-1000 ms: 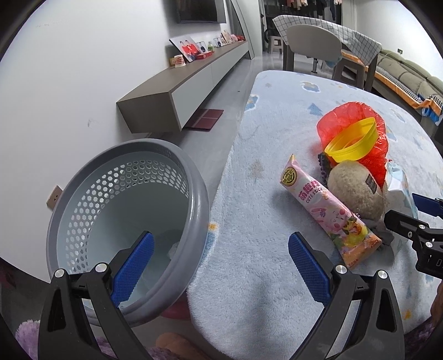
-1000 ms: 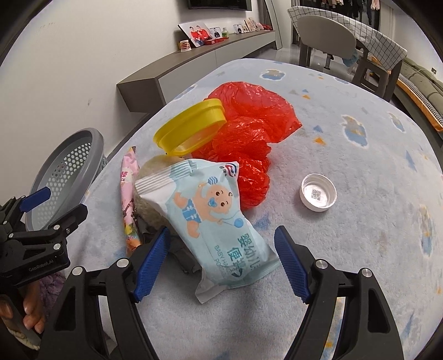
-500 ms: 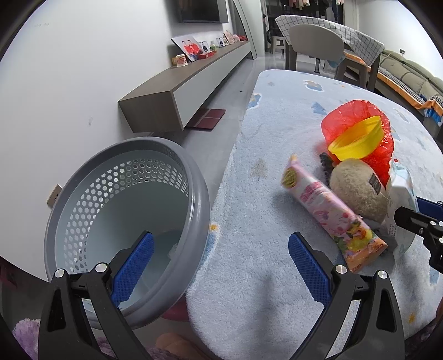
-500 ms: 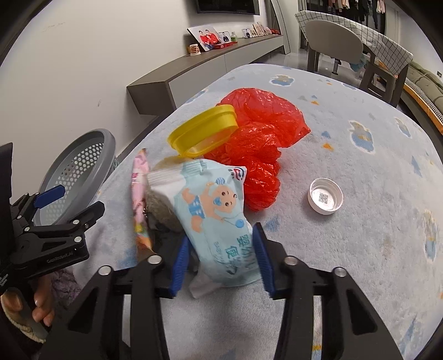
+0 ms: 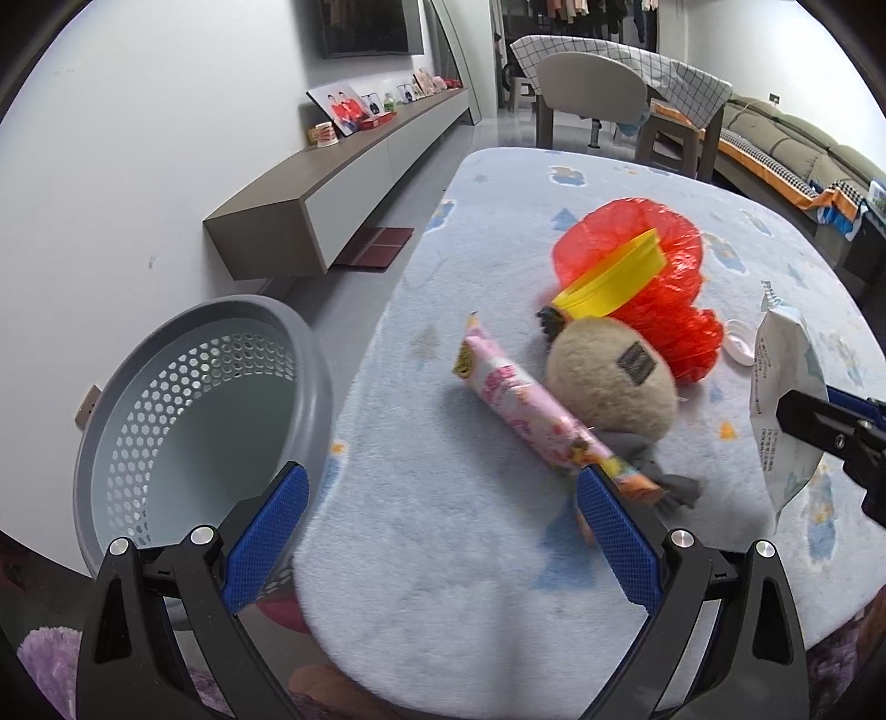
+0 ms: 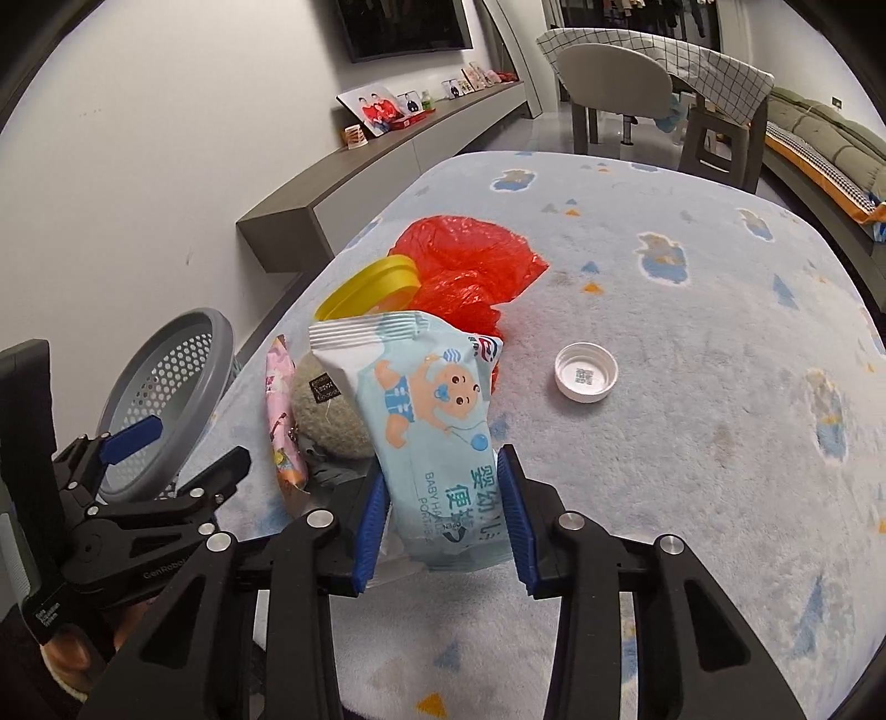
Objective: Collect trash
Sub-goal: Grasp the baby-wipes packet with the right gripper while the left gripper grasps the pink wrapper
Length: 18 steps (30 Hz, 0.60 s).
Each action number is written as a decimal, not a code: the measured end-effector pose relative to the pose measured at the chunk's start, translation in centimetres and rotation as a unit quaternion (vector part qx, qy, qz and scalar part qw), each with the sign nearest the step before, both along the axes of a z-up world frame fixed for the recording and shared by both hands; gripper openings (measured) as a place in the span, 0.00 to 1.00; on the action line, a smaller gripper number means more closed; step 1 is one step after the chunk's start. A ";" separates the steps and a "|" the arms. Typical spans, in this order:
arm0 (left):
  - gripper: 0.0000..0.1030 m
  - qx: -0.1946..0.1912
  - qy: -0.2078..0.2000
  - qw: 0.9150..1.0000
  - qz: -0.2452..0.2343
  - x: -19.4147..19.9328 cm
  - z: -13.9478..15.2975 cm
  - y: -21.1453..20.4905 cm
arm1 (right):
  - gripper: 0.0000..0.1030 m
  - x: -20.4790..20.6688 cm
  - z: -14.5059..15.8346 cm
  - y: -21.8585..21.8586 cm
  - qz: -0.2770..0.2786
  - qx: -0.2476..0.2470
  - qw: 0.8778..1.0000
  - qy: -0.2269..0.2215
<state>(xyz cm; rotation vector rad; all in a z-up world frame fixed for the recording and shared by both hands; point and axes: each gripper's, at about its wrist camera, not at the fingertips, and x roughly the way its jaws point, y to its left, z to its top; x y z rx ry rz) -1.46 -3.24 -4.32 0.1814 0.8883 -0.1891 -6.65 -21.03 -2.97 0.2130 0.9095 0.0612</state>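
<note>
Right hand-held gripper (image 6: 446,512) clamps wipes pack (image 6: 426,421); only its view shows print.

Ahead and left of the jaws, a white wall (image 5: 138,166) carries a dark screen (image 5: 371,27) above a long floating cabinet (image 5: 343,183) with framed photos (image 6: 376,111). Farther ahead: grey chair (image 5: 592,94), checked cloth (image 5: 664,72), green sofa (image 5: 803,149).

The wipes pack (image 6: 437,437) is shiny plastic. The blanket (image 6: 692,387) is fluffy cloth. The red bag (image 5: 653,288) is crinkly plastic.

left tool (image 5: 437,520): jaws wide apart, holding nothing | right tool (image 6: 446,512): clamped on wipes pack (image 6: 426,421)
</note>
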 end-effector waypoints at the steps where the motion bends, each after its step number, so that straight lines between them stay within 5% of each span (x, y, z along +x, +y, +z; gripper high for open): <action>1: 0.93 -0.005 0.002 1.000 -0.001 0.0 0.1 -0.4 | 0.36 -0.1 0.1 -0.1 -0.001 0.001 1.000 -0.001; 10: 0.93 0.011 0.001 1.000 -0.006 -0.2 -0.5 -3.5 | 0.36 -0.7 1.0 -1.1 -0.004 0.022 1.000 -0.008; 18: 0.93 0.020 0.002 0.999 0.026 -0.1 -0.6 -1.0 | 0.36 -0.9 1.5 -1.5 -0.003 0.032 0.999 -0.013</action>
